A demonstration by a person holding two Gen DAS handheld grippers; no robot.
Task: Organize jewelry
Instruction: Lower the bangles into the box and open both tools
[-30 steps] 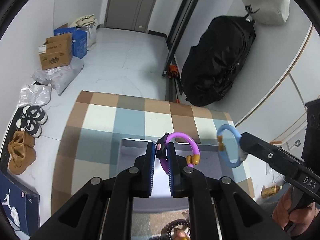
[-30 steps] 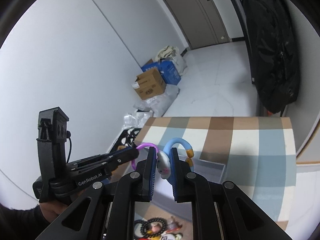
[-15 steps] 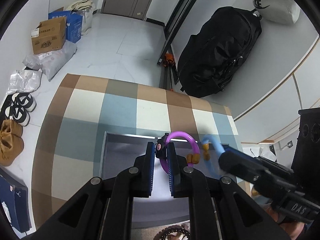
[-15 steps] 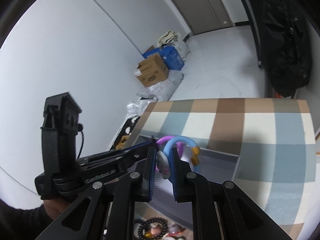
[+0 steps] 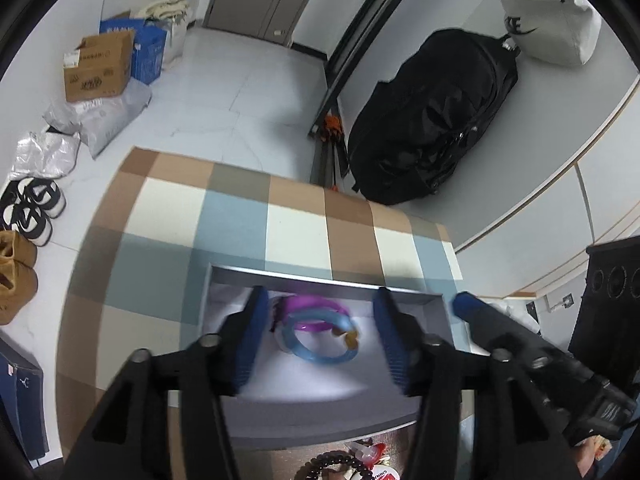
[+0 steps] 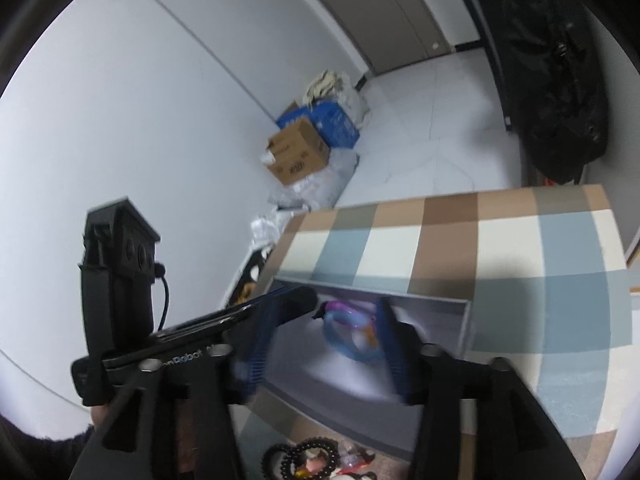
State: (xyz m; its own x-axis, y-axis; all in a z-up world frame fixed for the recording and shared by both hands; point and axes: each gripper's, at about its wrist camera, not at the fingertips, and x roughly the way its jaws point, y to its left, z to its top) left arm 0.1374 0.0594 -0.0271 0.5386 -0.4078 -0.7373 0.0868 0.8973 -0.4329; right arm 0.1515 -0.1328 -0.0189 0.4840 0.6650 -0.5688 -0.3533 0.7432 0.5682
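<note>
Two bracelets (image 5: 316, 330) apparently lie in tray (image 5: 328, 280), between opening fingers (image 5: 250, 336).

Your way down into the grey tray (image 5: 328, 280) is open beside the two bracelets (image 5: 320, 332); the loose bead bracelets (image 6: 304, 458) crowd its near edge.

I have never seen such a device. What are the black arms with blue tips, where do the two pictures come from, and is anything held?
A person holds one pair of tongs in each hand; a camera on each looks along its fingers. One picture is from the left tongs, the other from the right tongs. Both hang over a grey box on a checked cloth. Both are opening and grip nothing: a purple bracelet and a blue bracelet lie in the box. Dark bead bracelets lie on the cloth in front.
</note>
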